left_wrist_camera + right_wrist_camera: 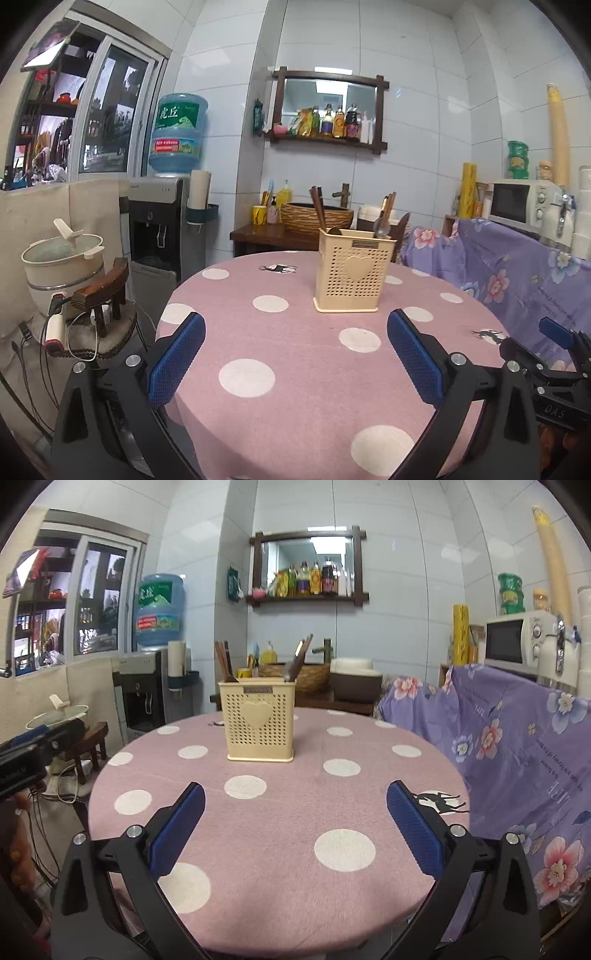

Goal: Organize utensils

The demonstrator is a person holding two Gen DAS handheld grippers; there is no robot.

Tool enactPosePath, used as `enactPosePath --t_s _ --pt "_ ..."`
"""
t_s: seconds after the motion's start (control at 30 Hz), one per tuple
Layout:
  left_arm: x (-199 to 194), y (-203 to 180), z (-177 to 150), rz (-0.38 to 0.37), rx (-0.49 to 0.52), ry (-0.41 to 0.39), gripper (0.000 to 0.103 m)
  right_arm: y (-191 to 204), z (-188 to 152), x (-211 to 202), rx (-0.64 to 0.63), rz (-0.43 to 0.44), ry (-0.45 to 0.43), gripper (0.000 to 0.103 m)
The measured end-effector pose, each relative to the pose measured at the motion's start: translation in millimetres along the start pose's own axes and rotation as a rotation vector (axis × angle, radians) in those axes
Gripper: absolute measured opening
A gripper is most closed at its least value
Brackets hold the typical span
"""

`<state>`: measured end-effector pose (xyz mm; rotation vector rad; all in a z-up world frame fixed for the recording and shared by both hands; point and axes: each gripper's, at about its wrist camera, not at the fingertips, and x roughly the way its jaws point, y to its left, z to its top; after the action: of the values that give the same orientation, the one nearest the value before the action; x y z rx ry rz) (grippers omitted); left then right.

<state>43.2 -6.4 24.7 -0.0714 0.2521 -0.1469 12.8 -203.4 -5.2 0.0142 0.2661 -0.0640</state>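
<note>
At the far left of the left wrist view a cream cooking pot [62,254] with a glass lid sits on a stand beside a small dark wooden stool [105,291], with cables trailing below. Next comes a water dispenser [159,225] carrying a blue bottle [179,133]. In the middle stands a round table [295,369] under a pink cloth with white dots. The left gripper [295,354] hangs over its near edge, blue pads spread wide apart with nothing between them. Toward the far side of the cloth stands the cream utensil holder [352,273], perforated, with a raised heart on its front; chopsticks [318,210] rise from its left compartment and what looks like a spoon and more sticks [384,218] from its right, though the small scale makes the pieces hard to separate. Behind it, a woven basin [314,218] rests on a dark counter under a framed shelf of bottles [328,118]. To the right a purple flowered cloth [517,266] drapes a counter holding a white microwave [521,203]. The right gripper [295,830] likewise hovers over the table's near edge, its pads wide apart and empty, the holder well ahead of it
</note>
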Motion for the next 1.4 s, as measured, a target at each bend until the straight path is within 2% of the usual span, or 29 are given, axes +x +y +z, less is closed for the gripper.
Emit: enactPosePath --t_s 0.17,0.37,1.4 --pt "-23 1 -7 -0.017 -0.038 -0.010 0.098 8 4 -26 -0.003 0.039 -0.034 0.097" --pt "-36 -6 -15 -0.022 0.005 -0.024 0.098 17 11 -35 -0.034 0.045 -0.072 0.097" --pt "-36 -2 -19 0.002 -0.005 -0.006 0.098 17 13 -31 -0.031 0.038 -0.051 0.097"
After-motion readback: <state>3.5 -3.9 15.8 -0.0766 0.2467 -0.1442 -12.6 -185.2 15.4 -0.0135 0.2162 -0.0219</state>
